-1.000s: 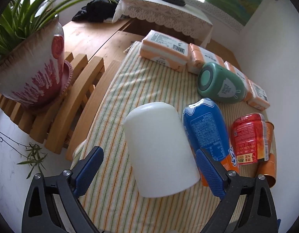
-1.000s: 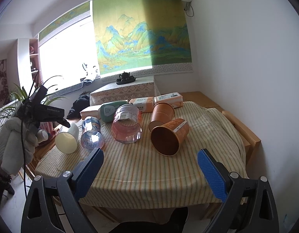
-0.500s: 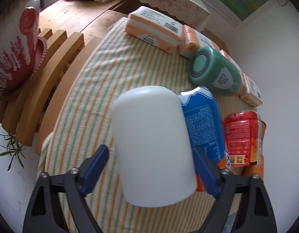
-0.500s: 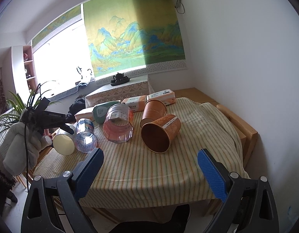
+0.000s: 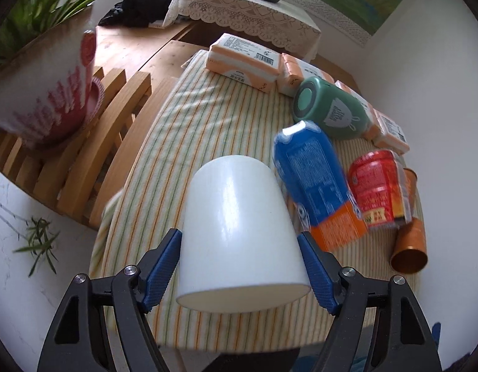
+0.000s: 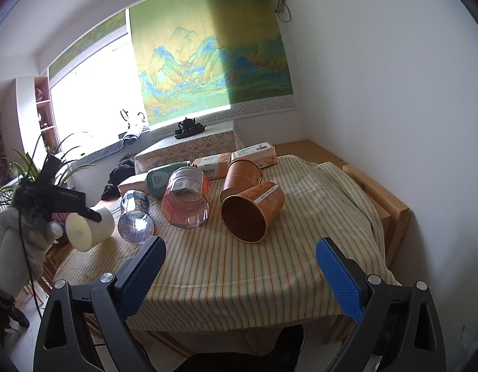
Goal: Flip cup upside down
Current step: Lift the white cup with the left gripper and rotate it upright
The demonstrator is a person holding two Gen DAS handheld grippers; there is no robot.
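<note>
The white cup [image 5: 239,232] is gripped near its open end between the blue pads of the left gripper [image 5: 240,266], which is closed on its smooth sides. It is held on its side at the near left corner of the table, its mouth toward the camera and its closed base pointing away over the striped cloth [image 5: 189,130]; in the right wrist view the cup [image 6: 88,228] appears lifted slightly off the cloth, though contact cannot be ruled out.

Just beside the cup lies a blue bottle [image 5: 313,186], with a red jar [image 5: 378,186] and two copper cups [image 5: 408,248] beyond. The right gripper [image 6: 239,274] is held spread wide, empty, well back from the table.

A slip is judged the main risk: the glossy, tapered wall could slide out of the pads as the cup is turned. The bottle could also be knocked by the base, and the cup might be dropped past the nearby table edge.
</note>
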